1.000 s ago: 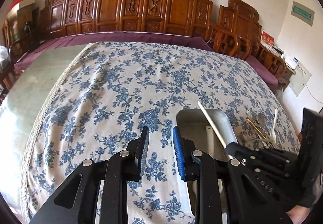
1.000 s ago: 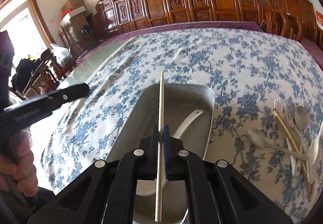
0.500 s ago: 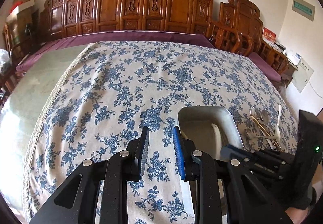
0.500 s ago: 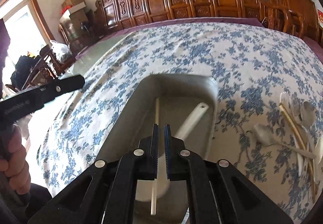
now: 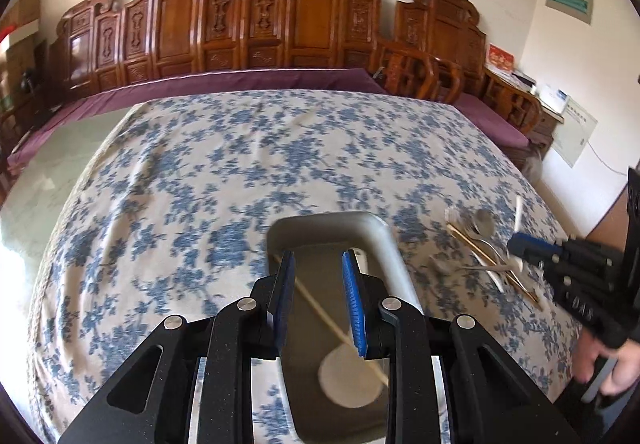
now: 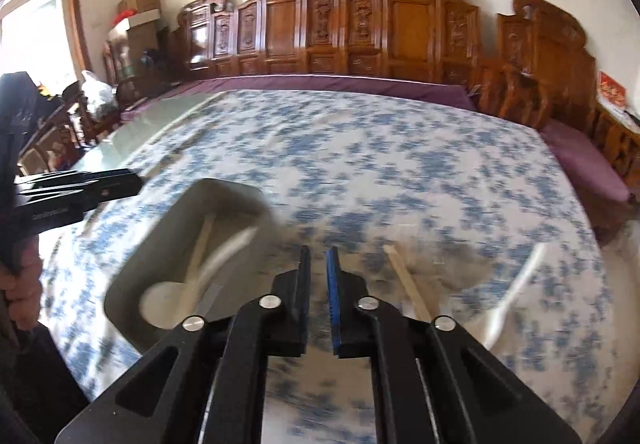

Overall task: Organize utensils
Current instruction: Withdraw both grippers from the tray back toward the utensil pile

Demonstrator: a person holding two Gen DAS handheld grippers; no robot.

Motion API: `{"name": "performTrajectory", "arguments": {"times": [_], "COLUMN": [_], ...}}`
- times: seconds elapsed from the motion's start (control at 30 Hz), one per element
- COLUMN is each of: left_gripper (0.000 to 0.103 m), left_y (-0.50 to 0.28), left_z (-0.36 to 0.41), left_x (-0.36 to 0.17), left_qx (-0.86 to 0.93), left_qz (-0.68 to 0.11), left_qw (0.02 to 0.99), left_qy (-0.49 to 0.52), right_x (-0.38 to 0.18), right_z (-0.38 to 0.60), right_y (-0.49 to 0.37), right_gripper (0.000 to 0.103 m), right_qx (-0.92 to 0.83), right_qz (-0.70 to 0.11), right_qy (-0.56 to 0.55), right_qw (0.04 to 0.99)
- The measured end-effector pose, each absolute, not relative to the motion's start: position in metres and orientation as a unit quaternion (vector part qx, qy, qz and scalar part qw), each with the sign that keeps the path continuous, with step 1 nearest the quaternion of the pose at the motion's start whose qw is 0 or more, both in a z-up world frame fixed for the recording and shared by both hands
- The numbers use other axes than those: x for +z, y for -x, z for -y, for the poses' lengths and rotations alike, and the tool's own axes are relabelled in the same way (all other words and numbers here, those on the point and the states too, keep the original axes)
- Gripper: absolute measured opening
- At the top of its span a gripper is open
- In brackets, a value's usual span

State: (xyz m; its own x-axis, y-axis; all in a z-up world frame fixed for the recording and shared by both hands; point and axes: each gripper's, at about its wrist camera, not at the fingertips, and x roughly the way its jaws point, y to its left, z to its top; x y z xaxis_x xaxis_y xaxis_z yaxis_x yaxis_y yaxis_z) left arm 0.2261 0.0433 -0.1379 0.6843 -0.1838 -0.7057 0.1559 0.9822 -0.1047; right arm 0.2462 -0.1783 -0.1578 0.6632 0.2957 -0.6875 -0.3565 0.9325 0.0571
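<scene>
Hovering: left gripper (image 5: pixel 318 296) over the grey tray (image 5: pixel 384 240), lower centre of the left wrist view.
Left claw: released, jaws parted, nothing between the pads; tray floor seen through the gap.
Tray contents: one chopstick (image 5: pixel 320 310) lying diagonally and a white spoon (image 5: pixel 348 378), bowl toward the lower edge of the frame.
Right gripper (image 6: pixel 318 300): lower centre of its own view, over the floral cloth (image 6: pixel 360 164), just right of the tray.
Right claw: jaws opening, narrow gap, nothing in it.
Loose utensils: pile (image 5: pixel 486 252) at right of the left view, on the cloth, apart from the tray; chopsticks, metal spoons, a white spoon, a fork; right view blurred there.
Hands: one hand (image 5: pixel 616 368) at the lower right edge of the left view, on the right gripper's handle.
Background: carved wooden chairs (image 5: pixel 256 16) along the wall, top of frame.
</scene>
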Motion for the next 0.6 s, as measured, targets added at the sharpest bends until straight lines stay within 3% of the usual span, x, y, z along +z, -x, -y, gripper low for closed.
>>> {"name": "performTrajectory", "arguments": {"times": [0.33, 0.6], "left_gripper": [0.027, 0.027], "left_y": [-0.225, -0.226], "left_z": [-0.007, 0.002], "left_x": [-0.146, -0.153], "left_qx": [-0.123, -0.127], "left_qz": [-0.388, -0.395], "left_qw": [0.913, 0.91], "left_qy": [0.005, -0.003], "right_x": [-0.195, -0.233], "right_z": [0.212, 0.191], "right_y": [-0.269, -0.29], "right_gripper": [0.038, 0.039], "right_qx": [0.17, 0.216], "right_qz": [-0.392, -0.434], "right_qy": [0.055, 0.078], "right_qw": [0.902, 0.871]}}
